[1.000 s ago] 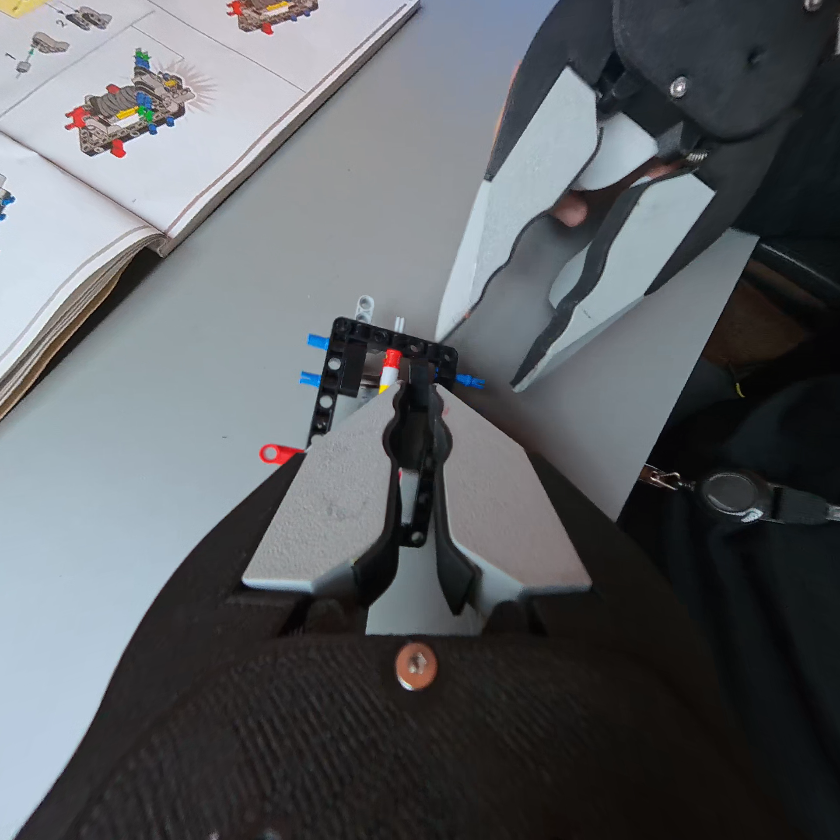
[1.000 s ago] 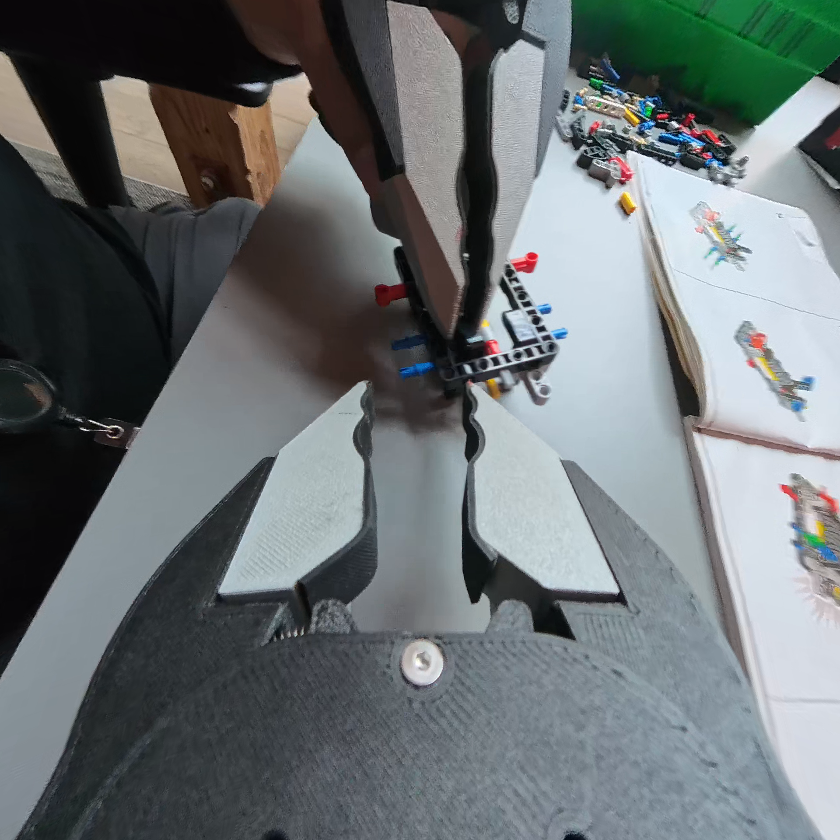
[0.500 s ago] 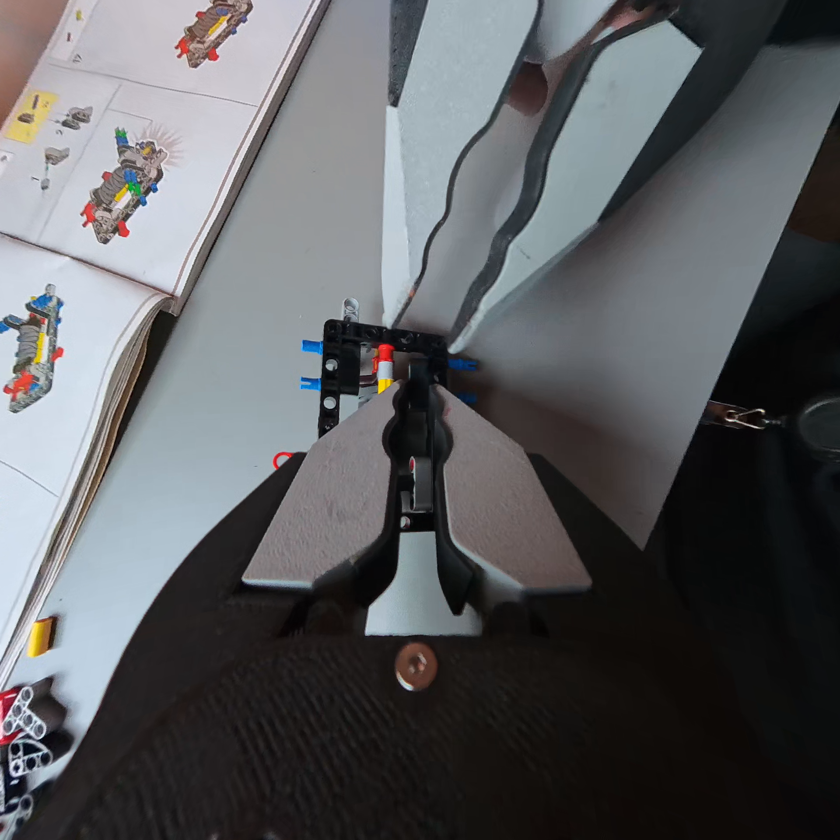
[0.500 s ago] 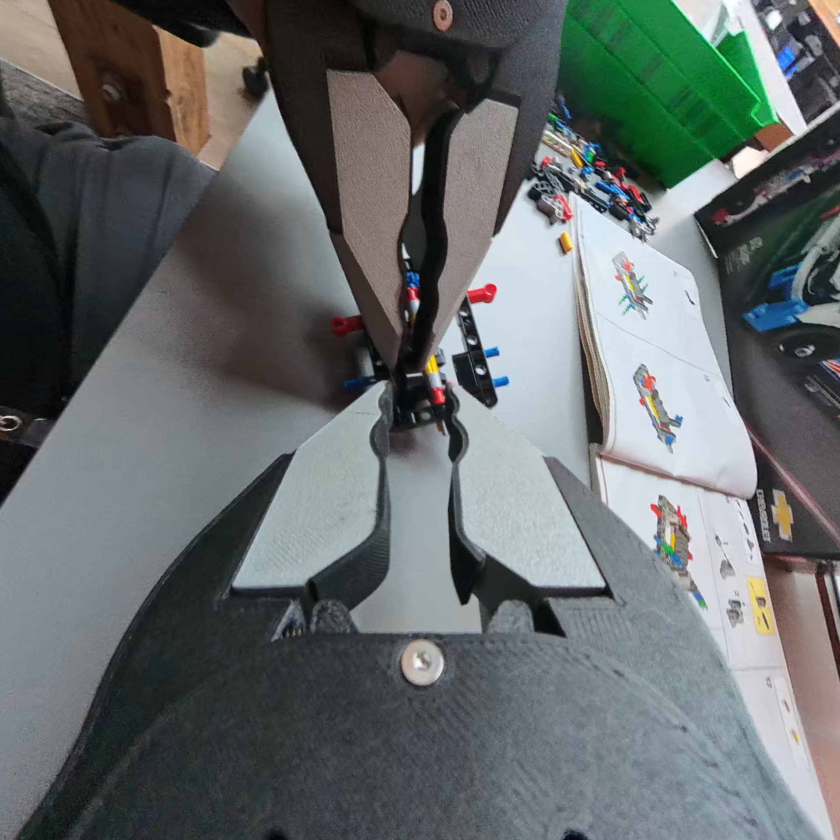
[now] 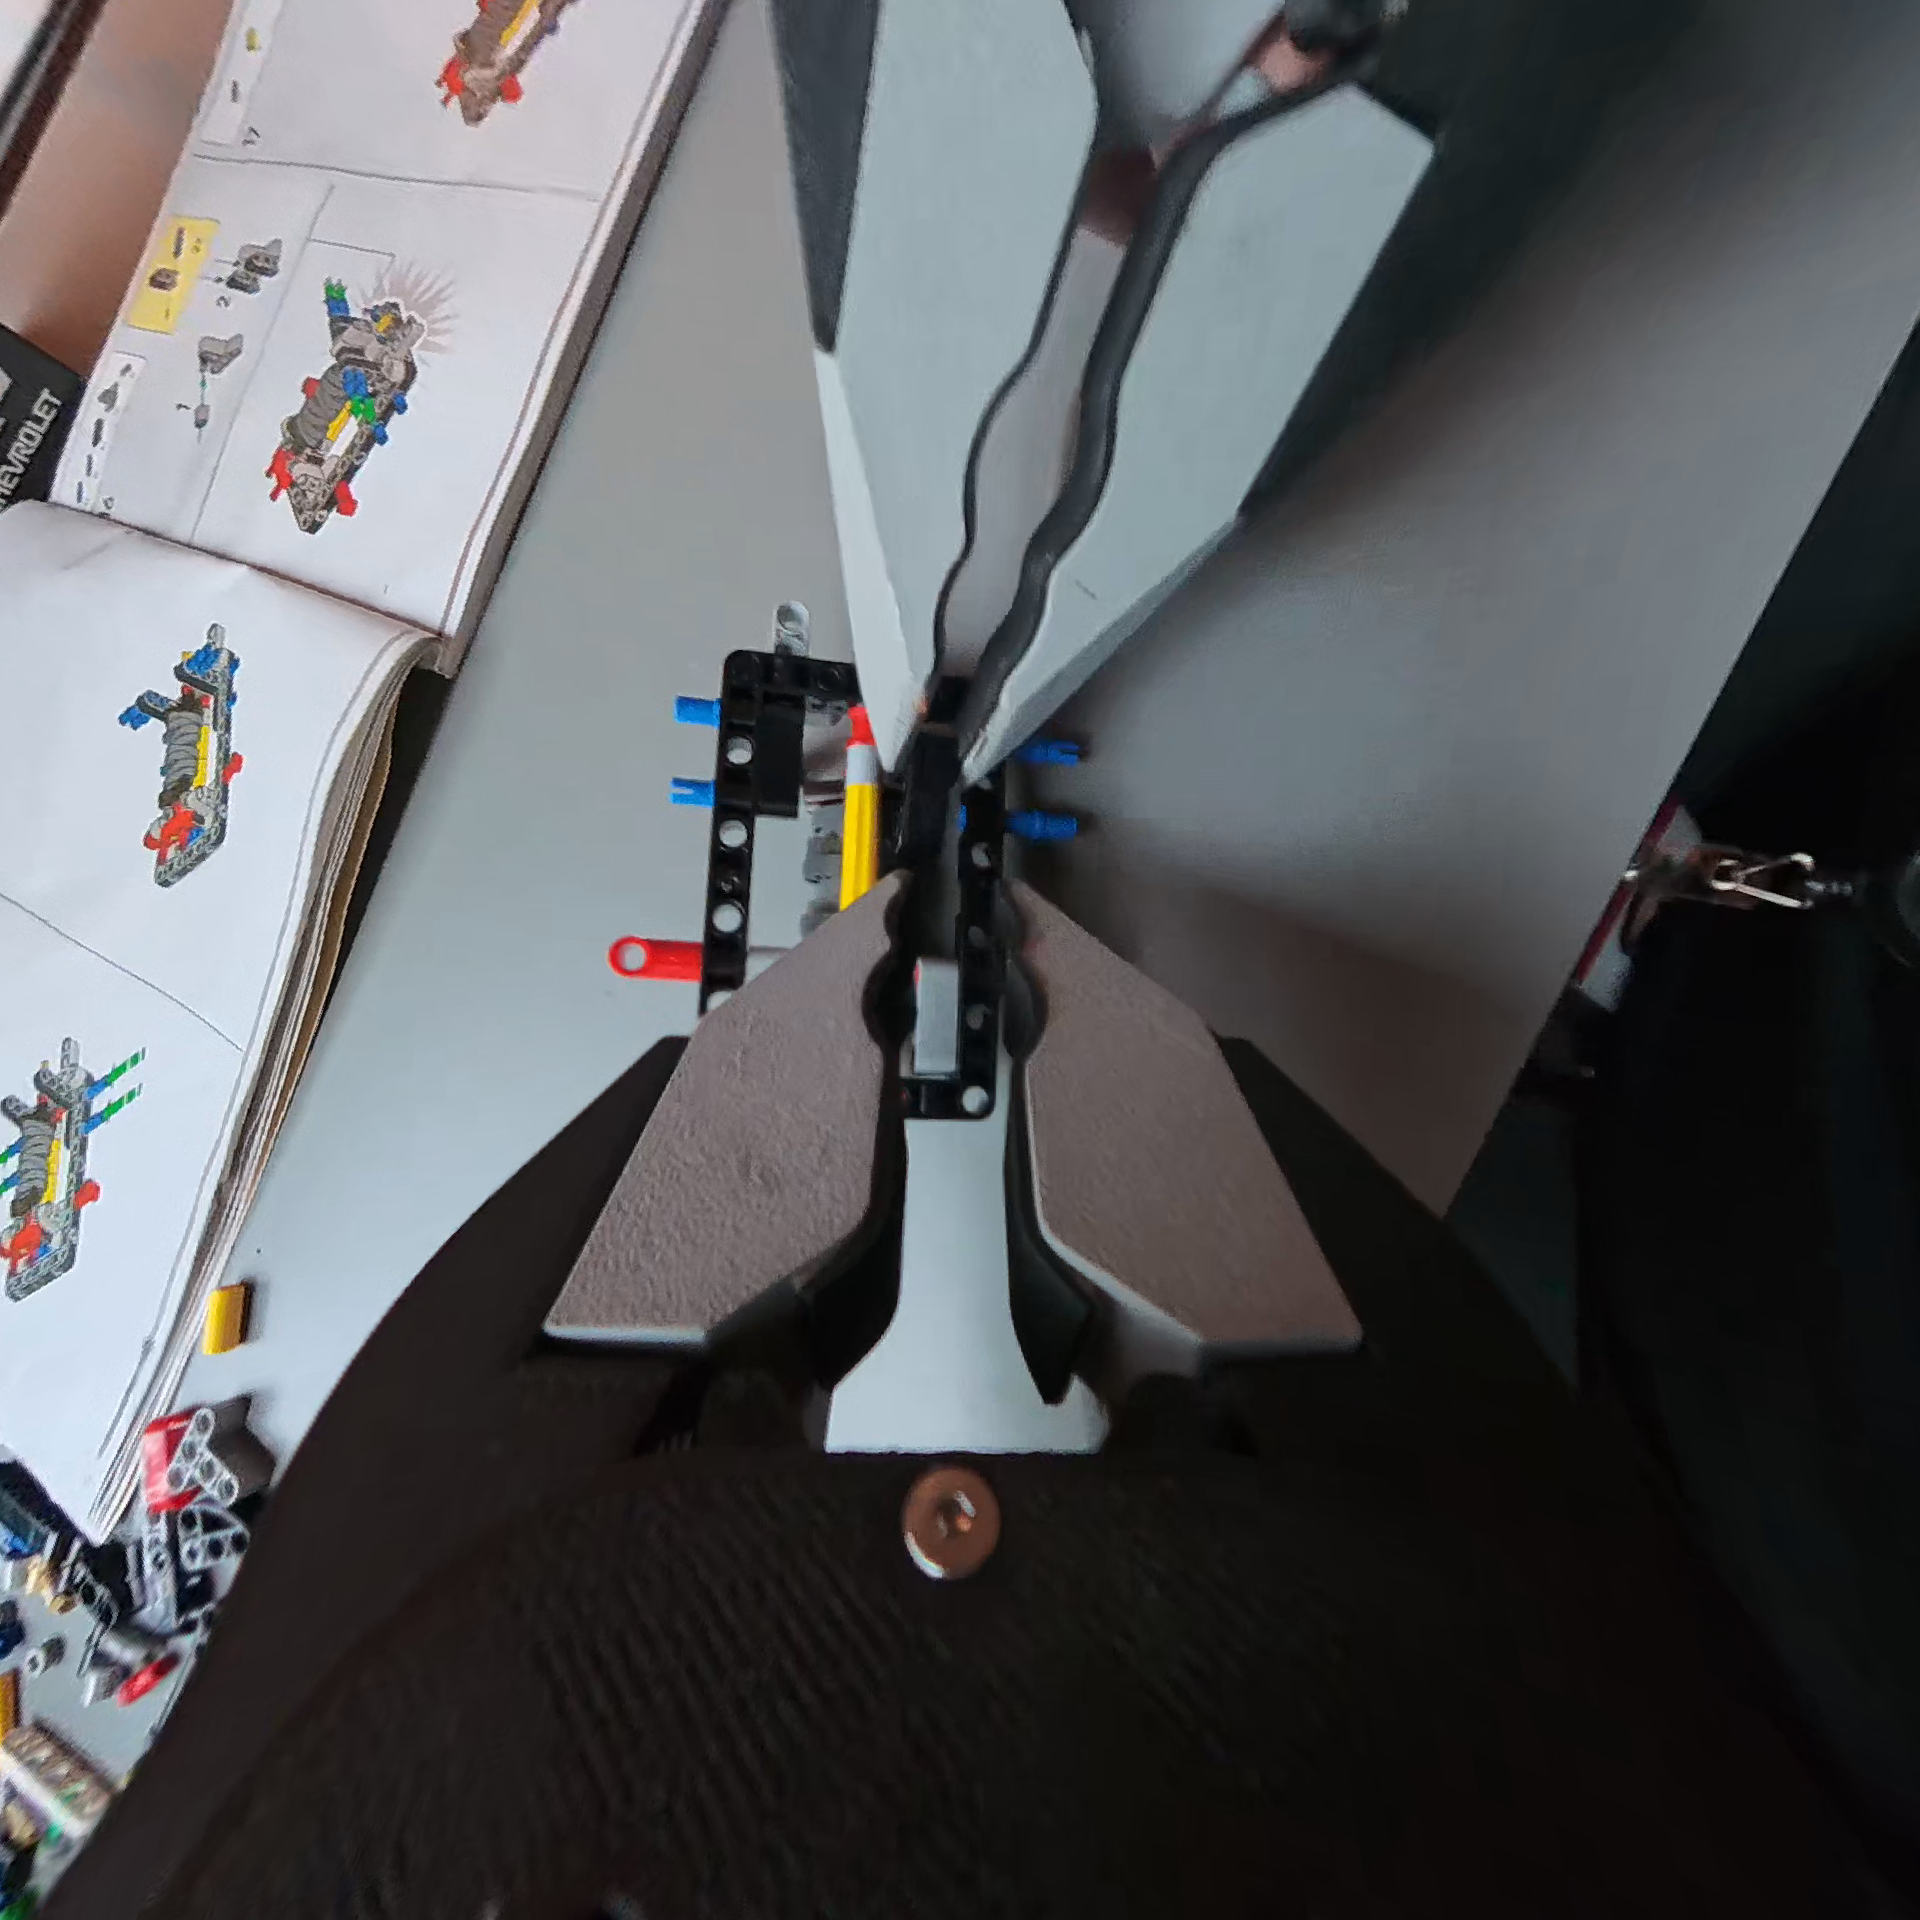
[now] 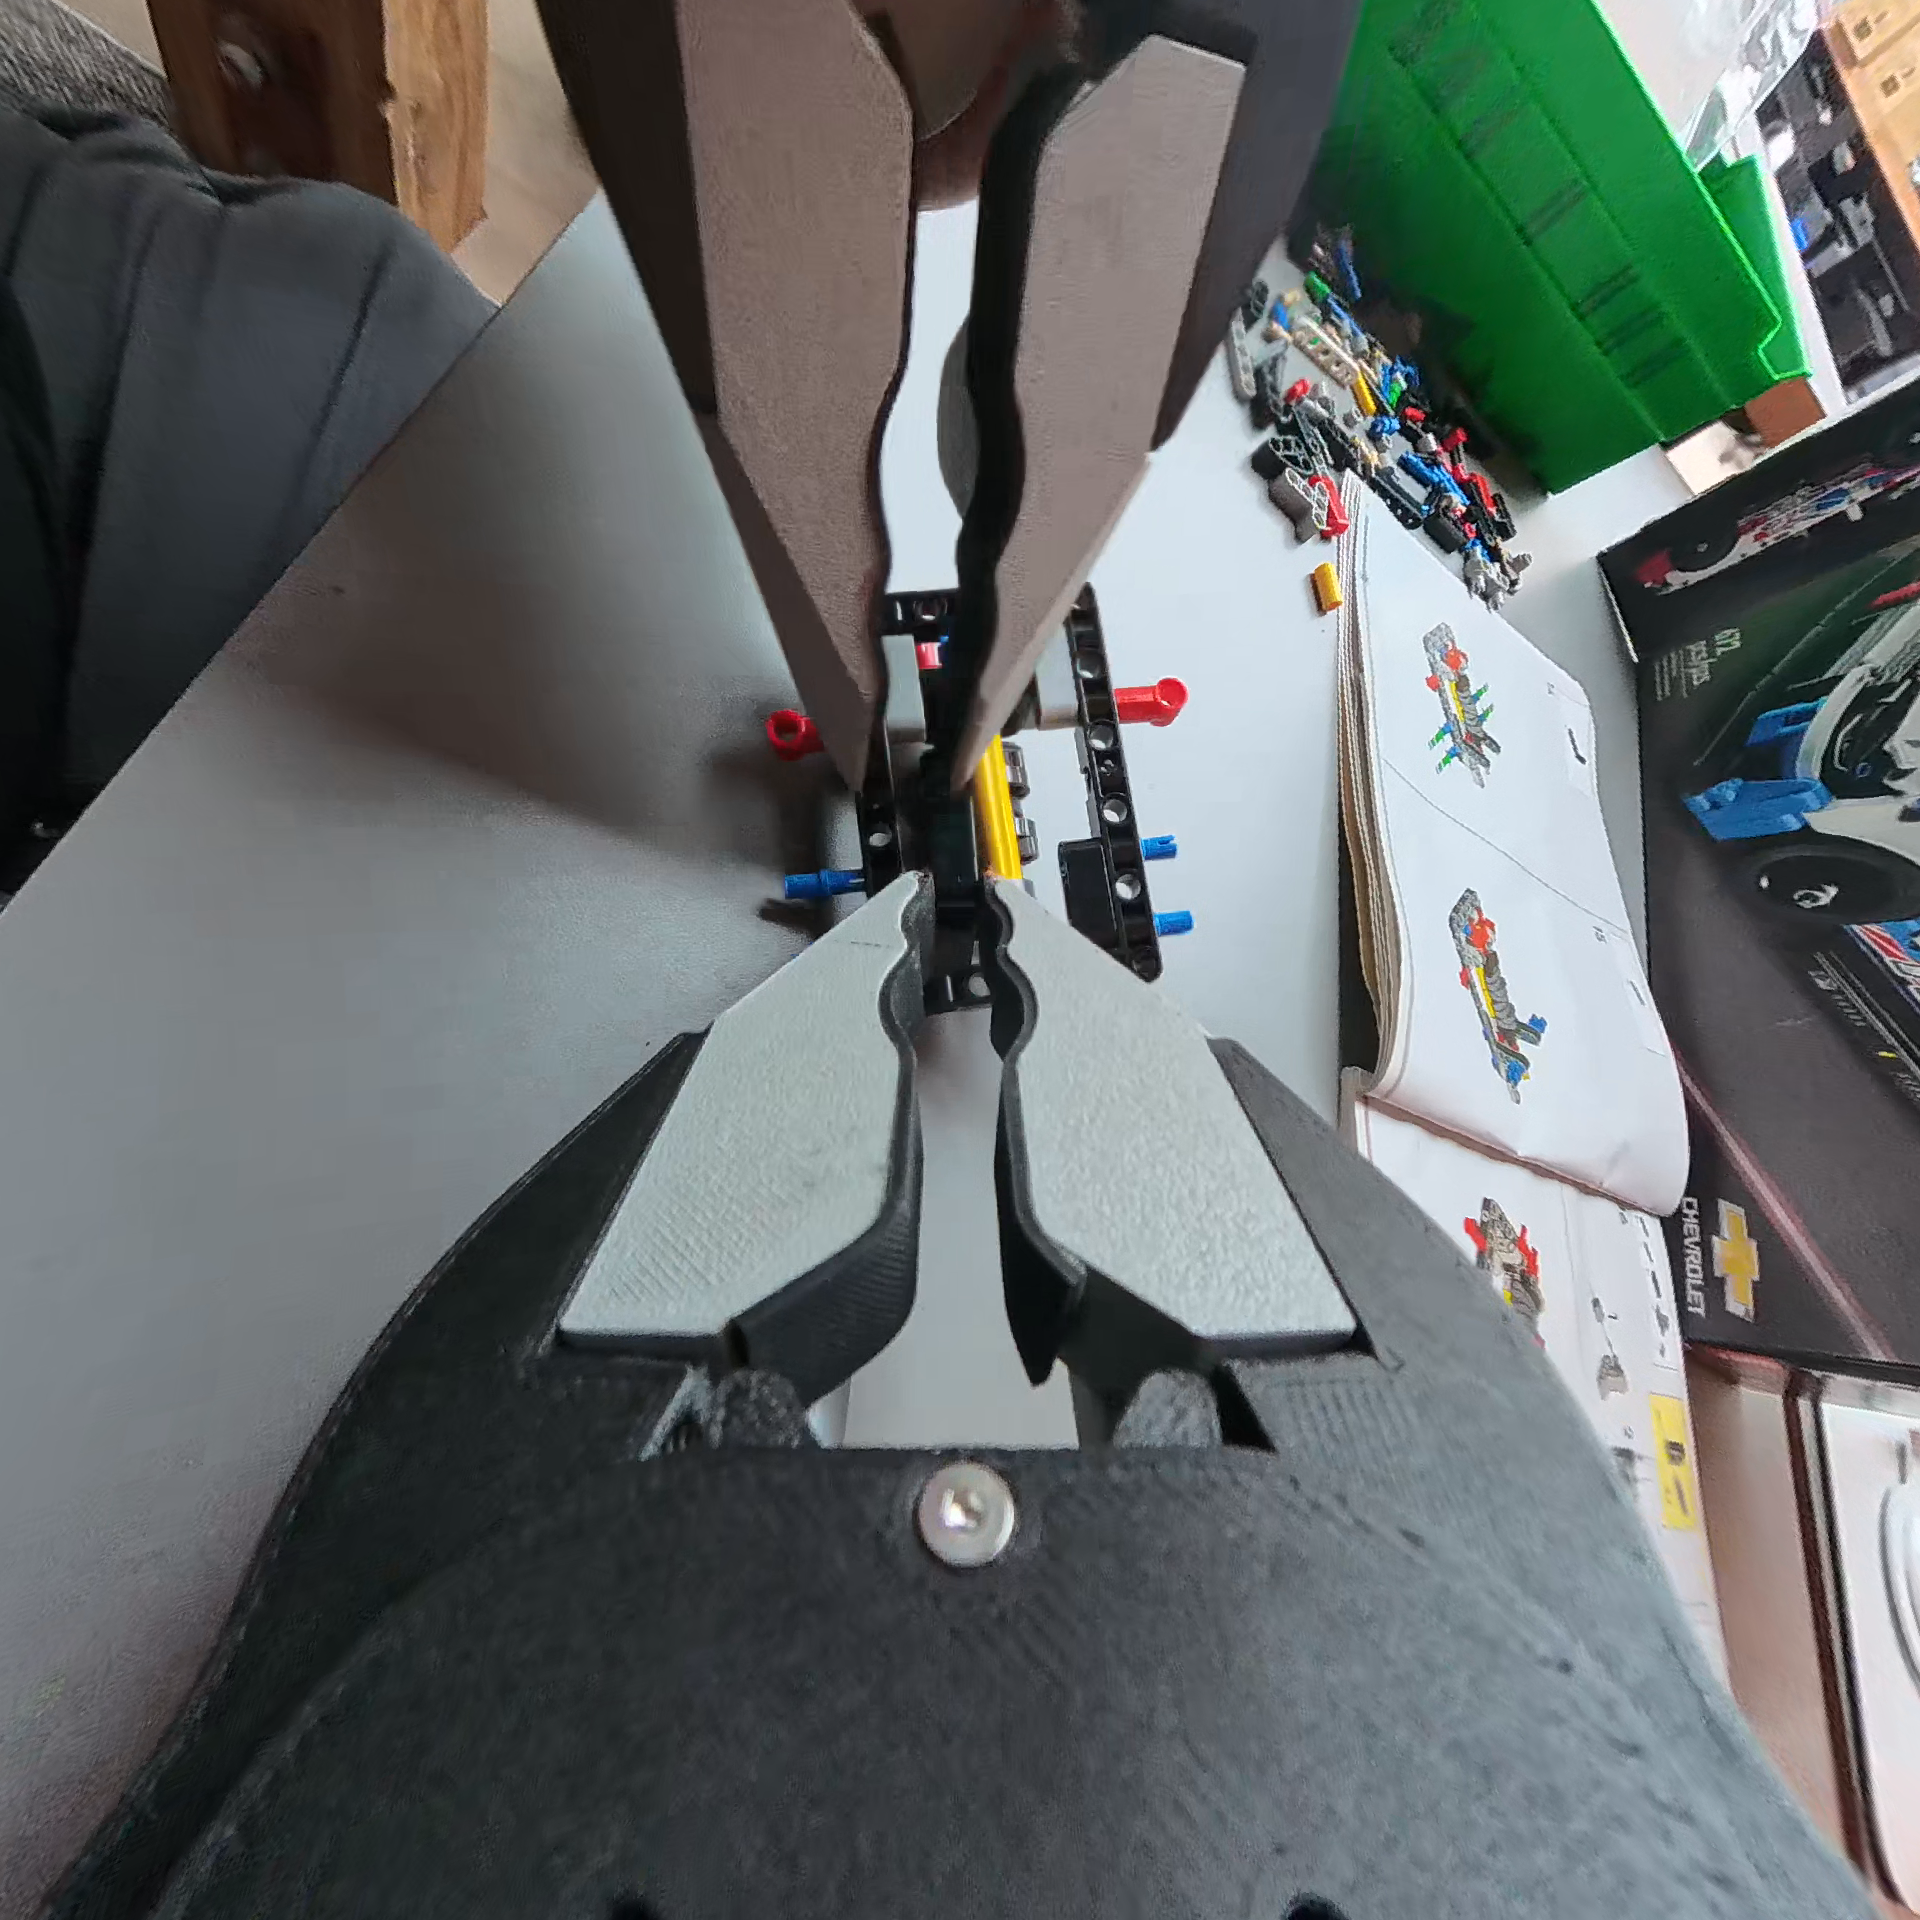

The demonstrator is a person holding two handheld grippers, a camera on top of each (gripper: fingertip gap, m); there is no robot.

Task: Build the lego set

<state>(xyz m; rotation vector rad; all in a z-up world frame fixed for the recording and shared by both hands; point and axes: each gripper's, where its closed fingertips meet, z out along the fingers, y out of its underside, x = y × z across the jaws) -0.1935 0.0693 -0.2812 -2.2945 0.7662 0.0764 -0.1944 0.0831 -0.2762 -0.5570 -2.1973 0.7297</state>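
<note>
The lego assembly [image 5: 732, 831] is a black beam frame with blue pins, red pins and a yellow axle [image 5: 857, 831], lying on the grey table. My left gripper [image 5: 956, 894] is shut on the frame's right black beam. My right gripper [image 5: 940, 738] comes in from the far side, its tips closed on a black part at the frame's far end. In the right wrist view the right gripper [image 6: 953, 888] pinches that black part of the assembly [image 6: 1107, 790], and the left gripper [image 6: 914, 774] faces it tip to tip.
An open instruction booklet [image 5: 208, 727] lies left of the assembly; it also shows in the right wrist view [image 6: 1475, 831]. A pile of loose pieces [image 6: 1382, 447], a green bin [image 6: 1558, 208] and the set's box [image 6: 1818, 831] lie beyond. The table edge and a person's dark clothing are close. Only a small space, under 4 cm, lies between the two pairs of fingers.
My right gripper has moved in from beside the assembly and closed its open jaws onto the frame's black end part. My left gripper has kept its hold.
</note>
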